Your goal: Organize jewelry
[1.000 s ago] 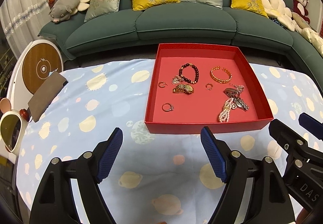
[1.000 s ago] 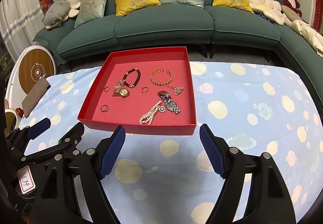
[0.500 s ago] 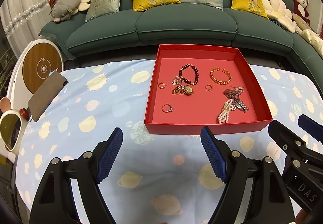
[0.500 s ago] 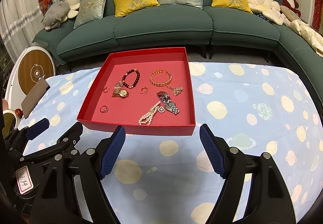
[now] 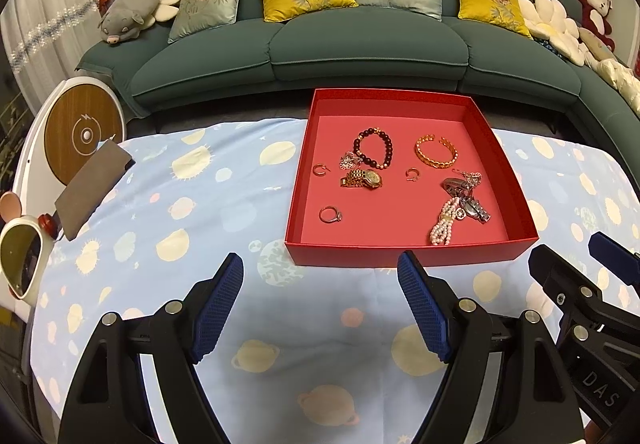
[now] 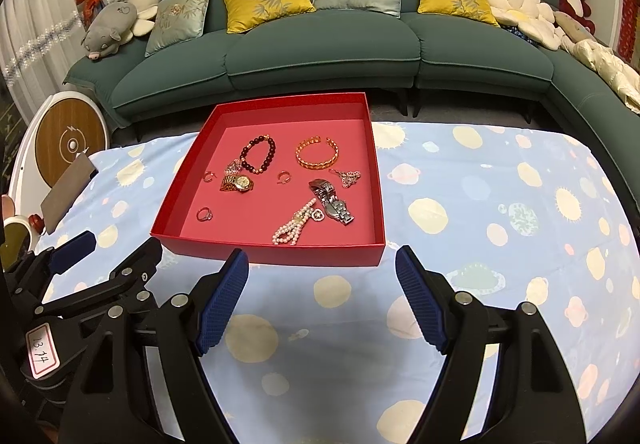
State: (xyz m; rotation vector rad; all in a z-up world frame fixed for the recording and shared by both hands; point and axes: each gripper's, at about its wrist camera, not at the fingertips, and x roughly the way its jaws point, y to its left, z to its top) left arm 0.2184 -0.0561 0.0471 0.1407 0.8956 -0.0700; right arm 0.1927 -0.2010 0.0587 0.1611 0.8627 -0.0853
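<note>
The red tray (image 5: 408, 258) stands on a table covered with a light blue cloth (image 5: 168, 228) printed with planets, and its far wall reaches almost to the far edge of the table, behind which a green sofa (image 5: 360, 43) runs across the room. In the left wrist view, much bare cloth lies to the left of the tray, up to a grey pouch (image 5: 90, 191) that lies at the left edge of the table. In the right wrist view, a wide area of bare cloth lies to the right of the tray. The strip of cloth between the near wall of the tray and the grippers is also free. The left gripper (image 5: 320, 280) has its jaws spread wide with nothing between them, and it hangs over the cloth just before the near wall of the tray. The right gripper (image 6: 322, 272) is released in the same way, also empty, and its left blue pad (image 6: 222, 304) shows just in front of the near wall. The two grippers are side by side and close to each other. All the jewelry lies inside the tray, beyond the jaws: a dark bead bracelet (image 5: 374, 147), a gold bangle (image 5: 436, 153), a gold watch (image 5: 362, 178), a silver watch (image 6: 332, 201), a pearl bracelet (image 6: 292, 228), a ring (image 5: 330, 214) and two small hoop earrings (image 5: 320, 169). The ring lies nearest to the front left corner of the tray, and the pearl bracelet lies nearest to the near wall.
</note>
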